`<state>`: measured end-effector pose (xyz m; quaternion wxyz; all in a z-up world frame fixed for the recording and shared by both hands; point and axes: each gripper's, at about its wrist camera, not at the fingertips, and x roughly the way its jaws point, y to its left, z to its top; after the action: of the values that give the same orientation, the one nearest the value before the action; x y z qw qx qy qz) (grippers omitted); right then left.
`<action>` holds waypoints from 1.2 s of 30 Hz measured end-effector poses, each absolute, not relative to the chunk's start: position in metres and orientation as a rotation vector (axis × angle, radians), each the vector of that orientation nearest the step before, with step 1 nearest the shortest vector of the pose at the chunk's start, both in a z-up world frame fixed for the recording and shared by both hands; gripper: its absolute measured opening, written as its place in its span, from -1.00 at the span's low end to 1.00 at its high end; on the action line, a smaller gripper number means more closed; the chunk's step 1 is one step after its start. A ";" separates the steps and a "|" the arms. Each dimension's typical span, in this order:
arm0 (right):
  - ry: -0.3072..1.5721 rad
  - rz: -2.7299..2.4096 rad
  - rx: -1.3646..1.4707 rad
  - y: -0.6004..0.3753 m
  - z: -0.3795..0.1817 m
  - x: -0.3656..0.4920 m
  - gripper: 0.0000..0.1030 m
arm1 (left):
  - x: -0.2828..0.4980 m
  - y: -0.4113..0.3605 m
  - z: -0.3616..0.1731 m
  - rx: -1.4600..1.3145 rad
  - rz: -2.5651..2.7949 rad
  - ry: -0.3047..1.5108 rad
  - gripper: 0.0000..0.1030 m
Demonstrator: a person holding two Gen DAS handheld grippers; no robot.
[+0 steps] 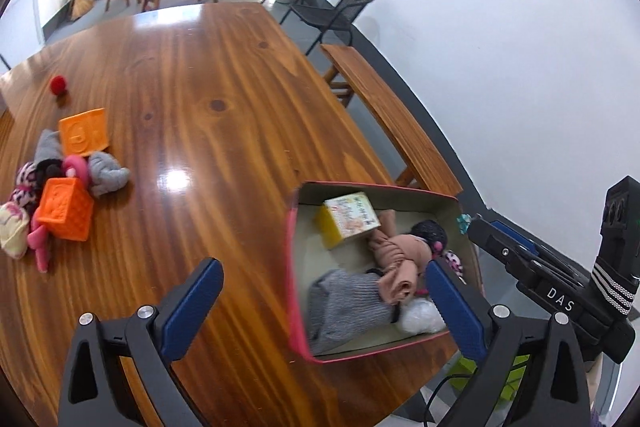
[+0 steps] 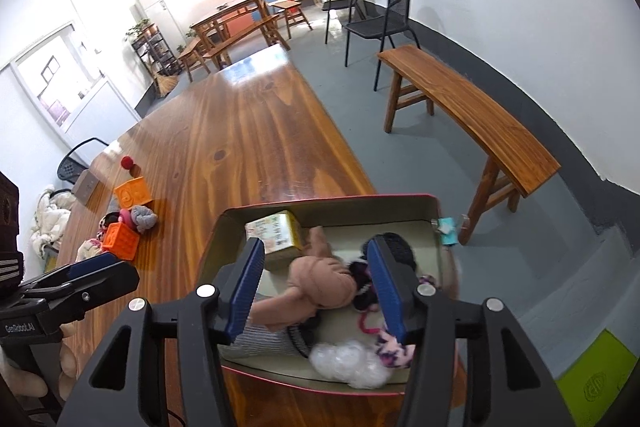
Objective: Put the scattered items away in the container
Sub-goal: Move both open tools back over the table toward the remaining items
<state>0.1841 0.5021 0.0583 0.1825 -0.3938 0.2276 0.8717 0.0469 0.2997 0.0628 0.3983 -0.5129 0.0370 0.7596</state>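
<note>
Over the box (image 2: 328,205) at table (image 2: 248,131) edge | right hand-held gripper (image 2: 318,287) jaws apart, empty, above tan sock (image 2: 324,285), likely a drop-off | left hand-held gripper (image 1: 324,307) apart, empty | orange blocks (image 1: 66,213), socks remain piled far left, well apart from box

A plain canteen-like room: long wooden table (image 2: 240,131), benches (image 2: 472,107), metal chairs (image 2: 384,15), grey floor

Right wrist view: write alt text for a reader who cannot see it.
The right gripper, jaws open and empty, hangs over a red-rimmed box on a wooden table. The box holds a tan cloth bundle, a picture cube and white plastic wrap. Two orange blocks lie among other items far left.
</note>
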 end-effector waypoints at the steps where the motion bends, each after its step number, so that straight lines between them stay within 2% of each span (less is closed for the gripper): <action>1: 0.638 2.472 -1.120 0.498 0.058 0.179 0.13 | 0.043 0.294 0.062 -1.305 1.940 0.087 0.98; 14: 0.565 2.617 -1.278 0.402 0.049 0.100 0.16 | -0.035 0.147 0.044 -1.466 2.195 -0.088 0.98; 19: 0.536 2.652 -1.333 0.364 0.045 0.073 0.28 | -0.067 0.071 0.036 -1.537 2.305 -0.199 0.98; 26: 0.531 2.662 -1.432 0.310 0.031 0.035 0.29 | -0.113 -0.008 0.029 -1.581 2.420 -0.322 0.98; 31: 0.523 2.646 -1.471 0.283 0.022 0.014 0.29 | -0.149 -0.027 0.011 -1.593 2.432 -0.310 0.98; 36: 0.536 2.596 -1.486 0.270 0.015 0.001 0.29 | -0.183 -0.022 -0.010 -1.585 2.414 -0.215 0.98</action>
<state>0.0014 0.2701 0.0146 0.0512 -0.4883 0.1762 0.8532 -0.1826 -0.0221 -0.0095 0.1227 -0.5432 -0.0735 0.8273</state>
